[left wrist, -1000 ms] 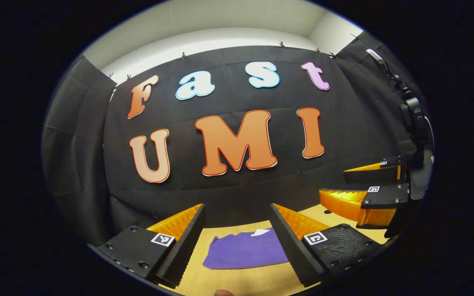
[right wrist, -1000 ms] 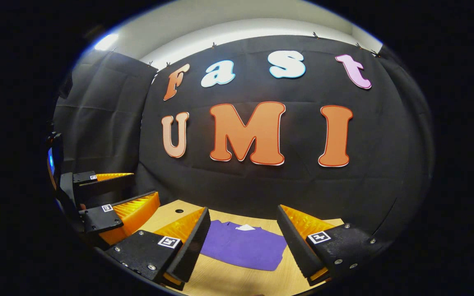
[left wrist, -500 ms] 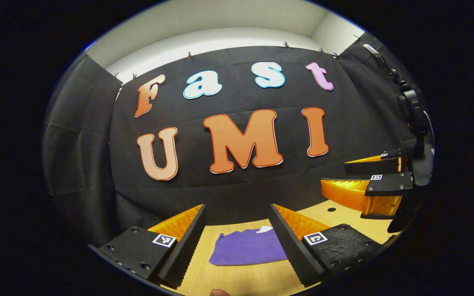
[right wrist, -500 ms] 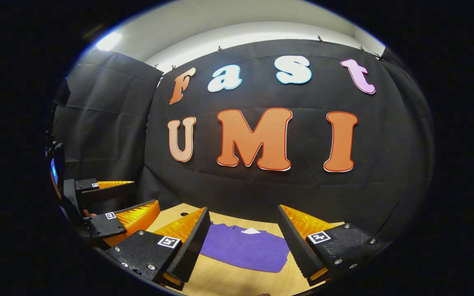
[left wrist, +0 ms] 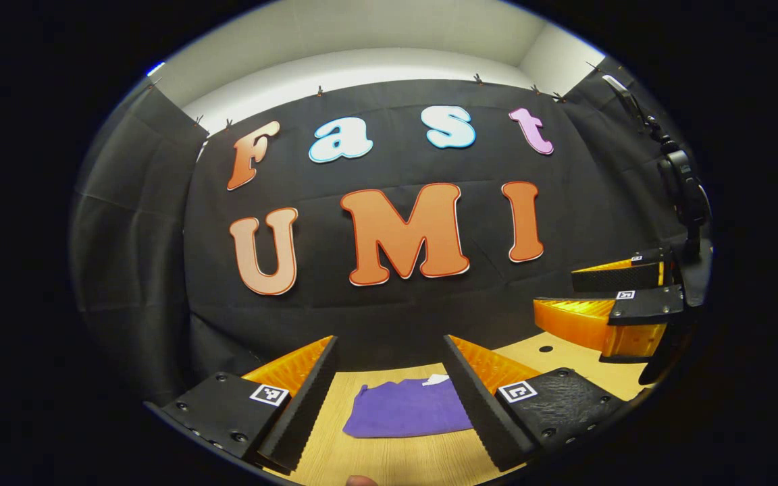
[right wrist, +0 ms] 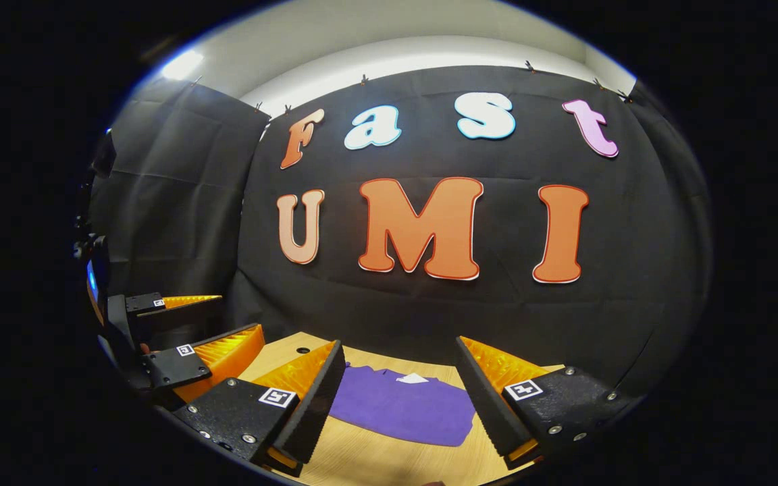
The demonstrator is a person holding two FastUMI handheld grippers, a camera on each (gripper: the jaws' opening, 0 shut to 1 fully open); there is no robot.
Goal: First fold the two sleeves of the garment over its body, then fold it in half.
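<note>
We saw black cloth (left wrist: pixel 389 317) hung as the booth's back wall, pinned along its top edge by small clips (left wrist: pixel 477 79), with more black cloth (right wrist: pixel 173 202) forming a side wall. Above it ran a pale wall (left wrist: pixel 362 64) and ceiling, and a bright light patch (right wrist: pixel 182 65) glowed near one upper corner. Below lay a light wooden surface (left wrist: pixel 396 455) with a small dark hole (left wrist: pixel 546 349).

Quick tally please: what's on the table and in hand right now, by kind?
Purple garment, folded compact on the wooden table, with a white tag at its far edge: 1
Grippers, both open and held above the table: 2, left gripper and right gripper
Total: 3
</note>
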